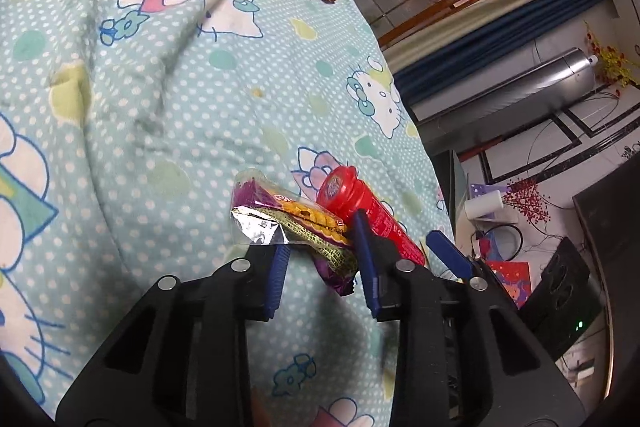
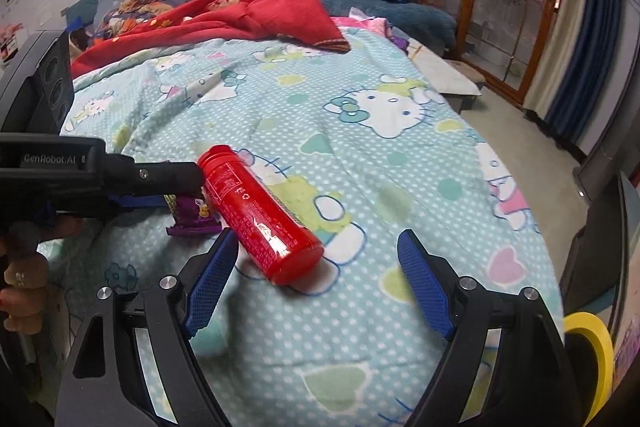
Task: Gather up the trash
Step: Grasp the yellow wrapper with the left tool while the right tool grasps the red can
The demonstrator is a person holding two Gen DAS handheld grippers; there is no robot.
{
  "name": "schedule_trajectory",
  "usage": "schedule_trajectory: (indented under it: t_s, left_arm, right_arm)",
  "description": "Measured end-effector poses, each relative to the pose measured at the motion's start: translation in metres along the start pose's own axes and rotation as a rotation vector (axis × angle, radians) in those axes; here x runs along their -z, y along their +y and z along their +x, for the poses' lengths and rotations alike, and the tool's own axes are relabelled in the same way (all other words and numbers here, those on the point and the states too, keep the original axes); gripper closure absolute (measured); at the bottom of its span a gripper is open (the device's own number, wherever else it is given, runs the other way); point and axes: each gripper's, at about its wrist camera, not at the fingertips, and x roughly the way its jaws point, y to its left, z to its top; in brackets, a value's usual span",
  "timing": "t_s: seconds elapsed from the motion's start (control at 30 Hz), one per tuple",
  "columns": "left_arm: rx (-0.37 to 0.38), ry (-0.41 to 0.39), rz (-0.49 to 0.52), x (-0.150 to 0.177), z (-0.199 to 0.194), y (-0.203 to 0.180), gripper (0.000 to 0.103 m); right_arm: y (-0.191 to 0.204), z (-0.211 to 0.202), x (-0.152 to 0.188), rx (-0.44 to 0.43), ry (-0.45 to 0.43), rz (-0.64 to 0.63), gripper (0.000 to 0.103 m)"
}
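The left gripper (image 1: 320,263) has its two blue-padded jaws parted, and one crumpled snack wrapper (image 1: 296,227) lies in the gap between them, its purple and yellow foil reaching past both fingertips; the pads do not press it. Just outside the right-hand jaw of this gripper lies one red bottle (image 1: 364,211) on its side, its cap end pointing away from the jaws and its body touching the wrapper's edge. A blue finger of the other gripper shows just beyond the bottle.

The right gripper (image 2: 316,267) also stands wide open, holding nothing. The base of the red bottle (image 2: 256,215) lies between its fingertips, closer to the left-hand jaw, and the bottle runs away from the jaws at a slant toward the upper left. Past the bottle's far end, the left gripper (image 2: 176,187) comes in from the left side, its black fingers over the purple snack wrapper (image 2: 192,215), which is half hidden behind the bottle and that gripper. So there are two pieces of trash: one wrapper and one bottle, touching each other.

Both lie on a pale green dotted bedspread (image 2: 360,155) with cartoon cats. Farther beyond the jaws, one red blanket (image 2: 248,15) is bunched across the bed. To the right of the right gripper's jaws, one yellow tape roll (image 2: 596,351) shows at the frame's edge, off the bed.
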Motion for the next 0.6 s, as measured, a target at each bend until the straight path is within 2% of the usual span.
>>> schedule_trajectory:
  t_s: [0.07,0.33,0.47,0.6]
  left_arm:
    - [0.005,-0.005,0.006,0.001,0.0,0.002,0.086]
    - [0.027,-0.025,0.024,0.004,-0.008,0.004,0.087]
    - [0.028,-0.04,0.044,0.006,-0.014,0.002,0.088]
    - [0.017,-0.061,0.096,0.007,-0.023,-0.007,0.088]
  right_arm:
    - [0.001,0.005,-0.003,-0.024,0.008,0.006,0.025]
    - [0.009,0.02,-0.007,-0.095,0.042,0.015,0.039]
    - [0.013,0.019,-0.007,-0.118,0.033,0.006,0.058]
    - [0.013,0.014,-0.002,-0.117,0.017,0.022,0.061]
